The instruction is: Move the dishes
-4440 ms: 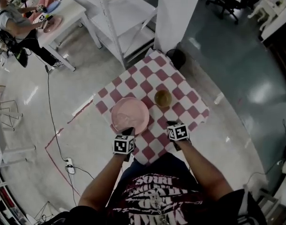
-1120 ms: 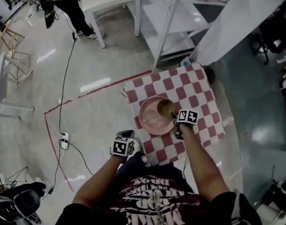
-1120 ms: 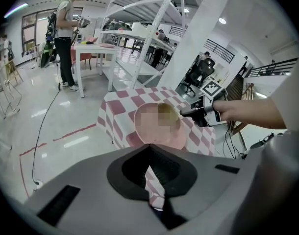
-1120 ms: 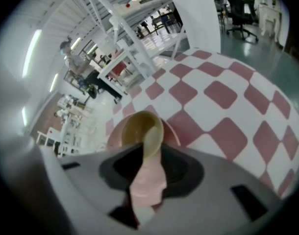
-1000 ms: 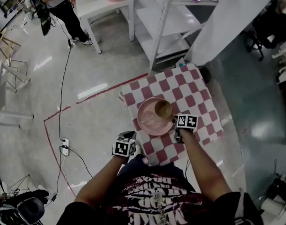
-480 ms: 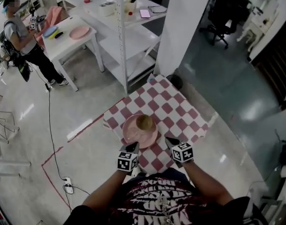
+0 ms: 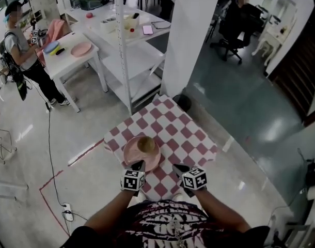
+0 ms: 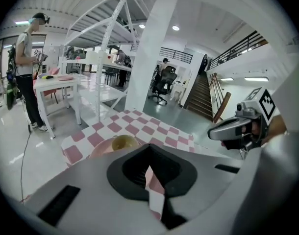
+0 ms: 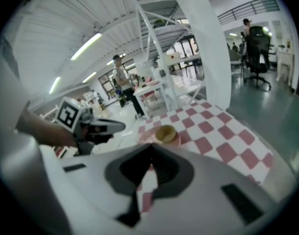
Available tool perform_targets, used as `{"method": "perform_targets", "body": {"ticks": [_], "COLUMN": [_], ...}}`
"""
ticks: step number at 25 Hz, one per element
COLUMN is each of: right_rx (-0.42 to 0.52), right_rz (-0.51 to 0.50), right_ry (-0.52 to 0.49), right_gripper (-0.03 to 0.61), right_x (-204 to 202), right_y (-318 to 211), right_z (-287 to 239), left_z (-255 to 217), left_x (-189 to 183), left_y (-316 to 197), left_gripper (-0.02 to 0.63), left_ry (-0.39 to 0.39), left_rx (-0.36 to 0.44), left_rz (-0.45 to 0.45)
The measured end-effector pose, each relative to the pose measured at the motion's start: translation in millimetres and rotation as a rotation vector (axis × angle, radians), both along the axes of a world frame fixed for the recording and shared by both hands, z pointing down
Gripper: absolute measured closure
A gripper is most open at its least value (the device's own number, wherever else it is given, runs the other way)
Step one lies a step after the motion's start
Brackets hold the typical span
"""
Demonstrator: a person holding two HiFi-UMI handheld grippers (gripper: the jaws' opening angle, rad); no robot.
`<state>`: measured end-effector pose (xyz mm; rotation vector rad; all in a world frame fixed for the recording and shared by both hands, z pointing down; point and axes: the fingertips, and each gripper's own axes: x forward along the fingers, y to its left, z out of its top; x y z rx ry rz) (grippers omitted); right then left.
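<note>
Your left gripper [image 8: 149,176] has its jaws drawn together. Only a thin slit shows between them, with nothing in it but the checked cloth [image 7: 180,130] beyond. Your right gripper [image 9: 143,180] is the same: jaws pinched to, holding nothing. Both hover at the near edge of the small table, side by side and apart. The left one is just short of the pink plate [image 7: 131,155], and the right one is over bare cloth to the plate's right.

The plate lies toward the near left of the cloth. The small tan bowl [image 7: 145,145] sits in it, a little beyond the middle. Neither gripper touches either dish.

With the bowl nested in the plate, the likely step is to take the pair as one load. If so, spread the left jaws wide before you close the gap, not once you are at the rim. Come in low and level, and take a deep bite on the near rim rather than a nip at its lip. The bowl looks loose in there and will probably slide if the plate tips, so keep the plate flat. Raise it straight up before you carry it sideways, so the cloth is not dragged along. Your right gripper could take the plate's right rim to share the weight.
</note>
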<state>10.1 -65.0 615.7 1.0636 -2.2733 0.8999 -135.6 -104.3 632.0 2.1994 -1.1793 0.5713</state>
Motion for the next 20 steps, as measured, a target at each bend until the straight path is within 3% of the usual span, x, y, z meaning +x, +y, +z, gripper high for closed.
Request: {"method": "perform_targets", "body": {"ticks": [6,11,20], "right_rx": [0.037,0.077,0.067], "right_rz": [-0.123,-0.246,-0.251], "right_ry": [-0.057,-0.048,-0.072], "right_gripper": [0.545,0.545,0.545], "right_x": [3,33,79], "right_y": [11,30,37], "right_z": [-18,-22,-6], "left_z": [-33,-36,-27], "left_x": [30,53,58], "left_y": [-6,12,61], "left_gripper": [0.588,0.588,0.588], "left_ry": [-0.001,-0.040,-0.052], "left_rx": [0.068,0.065,0.023], "left_rz": [-0.042,-0.058,-0.236]}}
